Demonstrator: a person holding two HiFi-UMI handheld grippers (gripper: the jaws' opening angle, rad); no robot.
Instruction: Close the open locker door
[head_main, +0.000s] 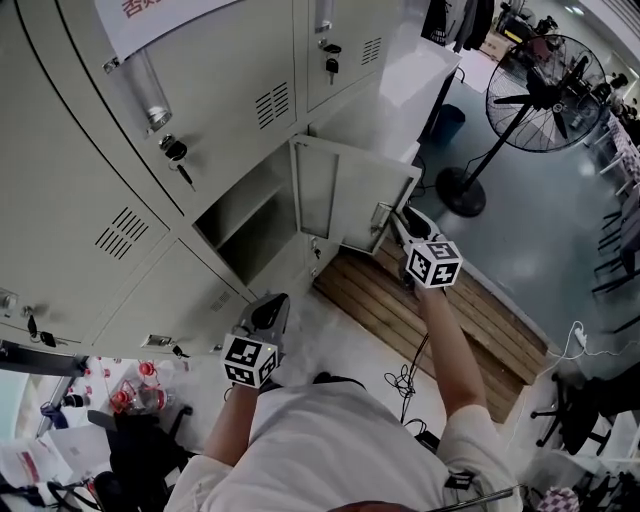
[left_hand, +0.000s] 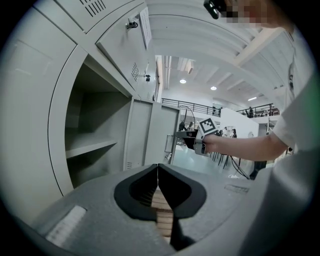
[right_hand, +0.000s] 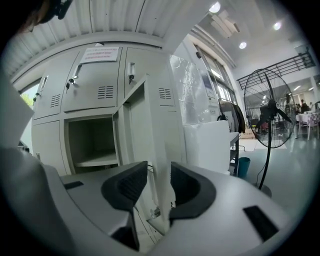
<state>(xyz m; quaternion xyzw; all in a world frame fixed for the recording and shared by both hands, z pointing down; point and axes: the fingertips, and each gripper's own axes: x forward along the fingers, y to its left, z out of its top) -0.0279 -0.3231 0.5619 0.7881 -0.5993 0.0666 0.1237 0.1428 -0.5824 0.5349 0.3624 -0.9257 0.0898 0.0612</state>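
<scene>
**Door edge between the right jaws, swing to follow**

The locker door (head_main: 355, 195) stands wide open, hinged at the right edge of its compartment (head_main: 245, 215) in the locker bank (head_main: 90, 150). The right gripper (head_main: 395, 222) is at the door's free edge. Its jaws are apart and straddle the thin metal sheet, and they seem not to be clamped on it, though one pad may touch. The step in hand looks like taking hold of the door. Next, I judge, comes a push or swing of that edge back toward the opening until it seats flush. The compartment holds one bare shelf (left_hand: 90, 147) and nothing else visible. The left gripper (head_main: 272, 305) hangs low before the lockers, jaws together and empty.
</scene>
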